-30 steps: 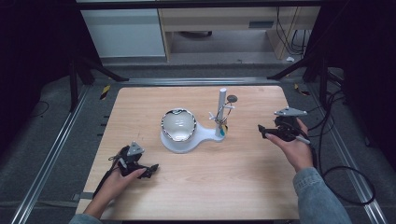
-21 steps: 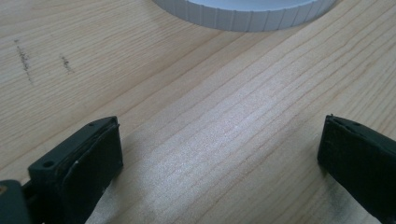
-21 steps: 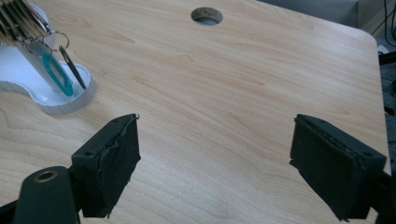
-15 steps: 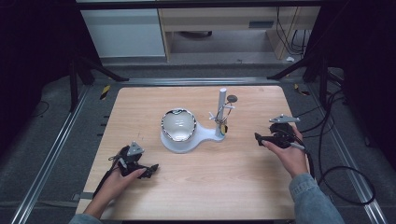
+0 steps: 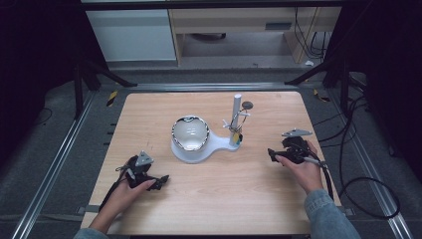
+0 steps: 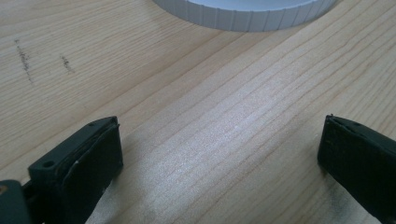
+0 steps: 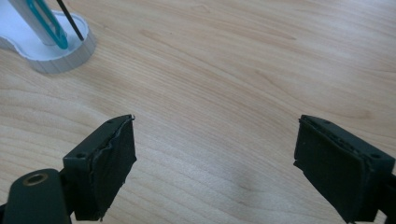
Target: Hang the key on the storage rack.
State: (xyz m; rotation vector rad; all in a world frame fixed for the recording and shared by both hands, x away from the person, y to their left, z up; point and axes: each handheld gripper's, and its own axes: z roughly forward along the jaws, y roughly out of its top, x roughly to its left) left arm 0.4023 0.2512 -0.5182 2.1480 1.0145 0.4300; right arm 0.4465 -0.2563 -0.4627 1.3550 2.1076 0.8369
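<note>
A white stand point(image 5: 211, 147) sits mid-table, with a shiny bowl point(image 5: 190, 133) on its round end and an upright post point(image 5: 237, 117) with small items hanging from it. My left gripper point(image 5: 161, 180) rests low at the near left with its jaws wide apart over bare wood point(image 6: 222, 135); the stand's ribbed rim point(image 6: 243, 14) lies just ahead. My right gripper point(image 5: 271, 154) is right of the stand and points at it. It is open point(image 7: 215, 130), its jaws have just been opening, and nothing is between them. The post's base point(image 7: 56, 53) with a teal clip point(image 7: 46, 23) lies ahead to the left.
The wooden table point(image 5: 214, 209) stands in a metal frame with rails point(image 5: 54, 164) on both sides. Cables point(image 5: 368, 199) trail off its right edge. White cabinets point(image 5: 134, 35) stand behind it.
My right hand has come down toward the tabletop and drifted slightly left, nearer the stand. My left hand and the stand have stayed where they were.
</note>
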